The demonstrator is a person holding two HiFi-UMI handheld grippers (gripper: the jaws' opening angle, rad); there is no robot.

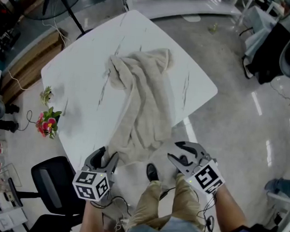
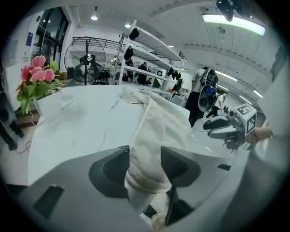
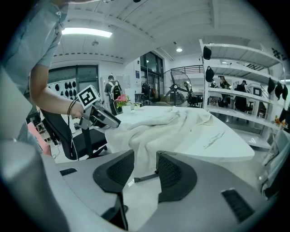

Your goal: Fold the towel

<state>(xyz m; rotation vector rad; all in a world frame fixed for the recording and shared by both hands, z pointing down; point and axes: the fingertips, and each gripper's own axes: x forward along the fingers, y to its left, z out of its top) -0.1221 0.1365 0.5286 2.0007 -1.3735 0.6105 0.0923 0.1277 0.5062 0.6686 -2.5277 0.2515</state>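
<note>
Head view: we saw the towel (image 1: 143, 103) crumpled across the white table (image 1: 78, 83), its near end hanging over the edge. Only the left gripper view showed us the left gripper (image 2: 145, 158) clamped on that end. The right gripper (image 3: 145, 165) stood open and empty, near the cloth.

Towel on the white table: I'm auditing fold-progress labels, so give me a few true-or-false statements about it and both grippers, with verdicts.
1. The towel lies crumpled, not folded, on the table. True.
2. The left gripper has towel cloth pinched between its jaws. True.
3. The right gripper clamps a towel corner. False: its jaws stand apart on nothing; the towel lies beyond them.
4. The flowers rest on top of the towel. False: they sit at the table's left edge, clear of the towel.
</note>
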